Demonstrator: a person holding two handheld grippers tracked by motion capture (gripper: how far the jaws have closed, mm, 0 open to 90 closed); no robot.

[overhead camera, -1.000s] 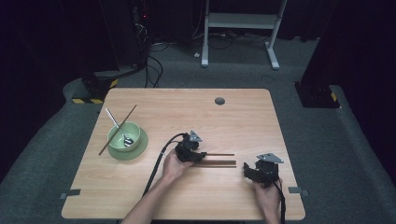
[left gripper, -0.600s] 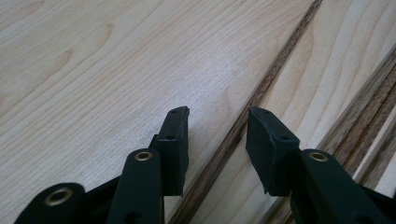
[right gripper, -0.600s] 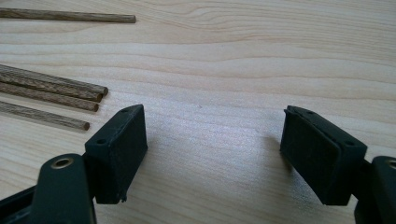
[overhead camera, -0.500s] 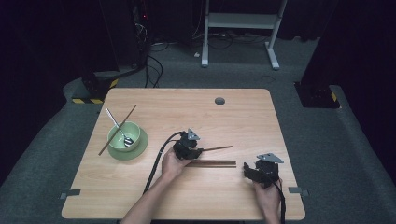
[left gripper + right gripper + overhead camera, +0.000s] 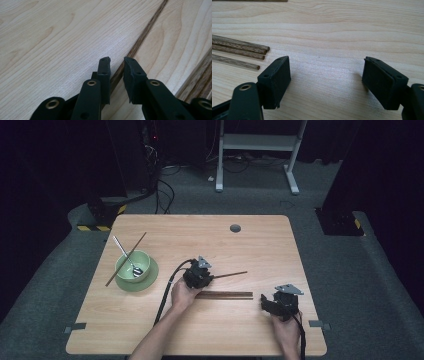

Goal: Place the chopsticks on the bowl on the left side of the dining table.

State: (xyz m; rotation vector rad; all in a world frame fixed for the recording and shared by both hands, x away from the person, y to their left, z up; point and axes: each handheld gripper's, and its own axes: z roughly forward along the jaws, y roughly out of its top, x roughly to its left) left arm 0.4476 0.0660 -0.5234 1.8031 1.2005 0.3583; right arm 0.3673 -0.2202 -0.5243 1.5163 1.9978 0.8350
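My left gripper is at the table's middle with a thin dark wooden chopstick between its jaws. The jaws have just been closing and now pinch it near one end, so it points right and slightly away from me. Just nearer me, several more chopsticks lie side by side on the wood. My right gripper rests low at the front right, open wide and empty, a little past their ends.
A green bowl on a green plate sits at the left, with a metal spoon in it and one chopstick leaning across its rim. A round cable hole marks the table's far edge.
The left jaws closed on one chopstick. It lay level beside the others a second ago; its far end has since swung away from them and now points obliquely. The right gripper stayed put.
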